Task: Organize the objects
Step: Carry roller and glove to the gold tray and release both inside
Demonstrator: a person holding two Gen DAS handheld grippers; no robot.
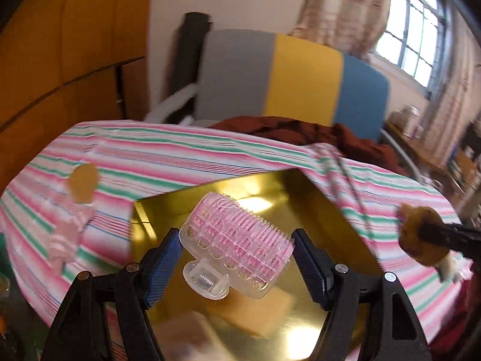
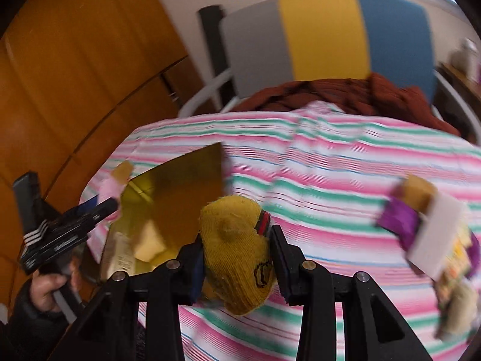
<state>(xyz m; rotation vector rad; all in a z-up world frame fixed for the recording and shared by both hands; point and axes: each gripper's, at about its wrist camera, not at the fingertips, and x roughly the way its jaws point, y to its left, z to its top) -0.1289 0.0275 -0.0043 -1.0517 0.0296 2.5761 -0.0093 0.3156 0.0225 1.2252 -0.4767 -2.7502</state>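
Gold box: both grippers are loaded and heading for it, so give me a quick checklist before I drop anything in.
1. Pink hair roller held between the left gripper fingers: ok, though the pads look barely touching, so firmness cannot tell.
2. Yellow knit toy clamped by the right gripper: ok.
3. Gold box open and below the roller: ok.
4. Free room in the box: cannot tell, a yellowish block already lies inside and the near part is blurred.
5. Grippers apart from each other: ok.
6. Leftover items on the striped cloth, such as the purple-wrapped pile: not ok, still unsorted.

Home room: curtained window [image 1: 412, 36], wooden wardrobe [image 1: 60, 45], striped tablecloth [image 1: 180, 156], chair [image 2: 324, 36].
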